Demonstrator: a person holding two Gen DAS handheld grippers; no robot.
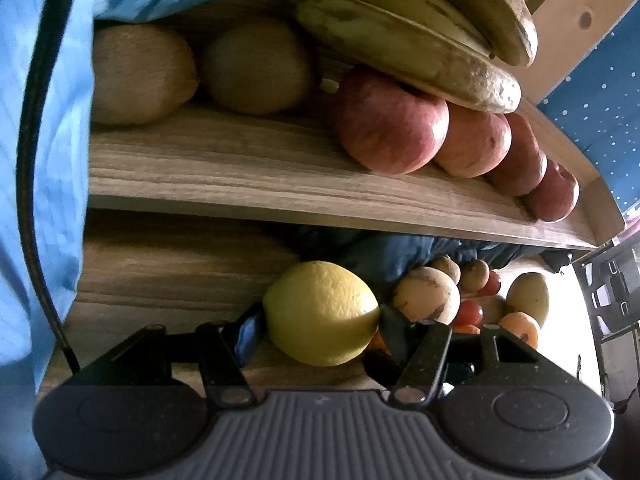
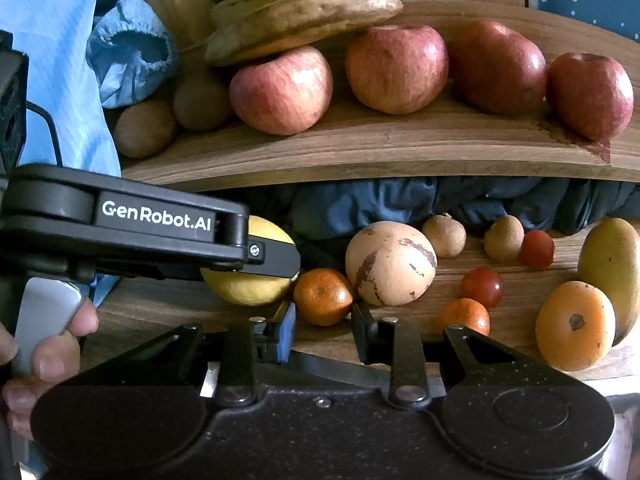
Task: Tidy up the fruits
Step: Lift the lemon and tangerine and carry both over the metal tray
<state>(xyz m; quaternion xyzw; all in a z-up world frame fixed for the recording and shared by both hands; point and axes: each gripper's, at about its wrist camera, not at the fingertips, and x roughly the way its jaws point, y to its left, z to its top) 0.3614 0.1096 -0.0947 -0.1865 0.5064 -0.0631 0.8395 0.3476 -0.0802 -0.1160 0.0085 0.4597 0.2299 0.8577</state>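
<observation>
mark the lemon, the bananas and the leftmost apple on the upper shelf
lemon (image 1: 320,312), left wrist view, middle of its yellow skin
bananas (image 2: 304,12), right wrist view, side of the lower banana
leftmost apple (image 2: 282,92), right wrist view, its front face

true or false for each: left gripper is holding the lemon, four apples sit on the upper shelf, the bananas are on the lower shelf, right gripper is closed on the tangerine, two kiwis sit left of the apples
1. The left gripper is holding the lemon. True.
2. Four apples sit on the upper shelf. True: they lie in a row along it.
3. The bananas are on the lower shelf. False: they lie on the upper shelf, resting partly on the leftmost apple.
4. The right gripper is closed on the tangerine. False: its jaws are open, with the tangerine just ahead of the gap.
5. Two kiwis sit left of the apples. True: both are on the upper shelf.
</observation>
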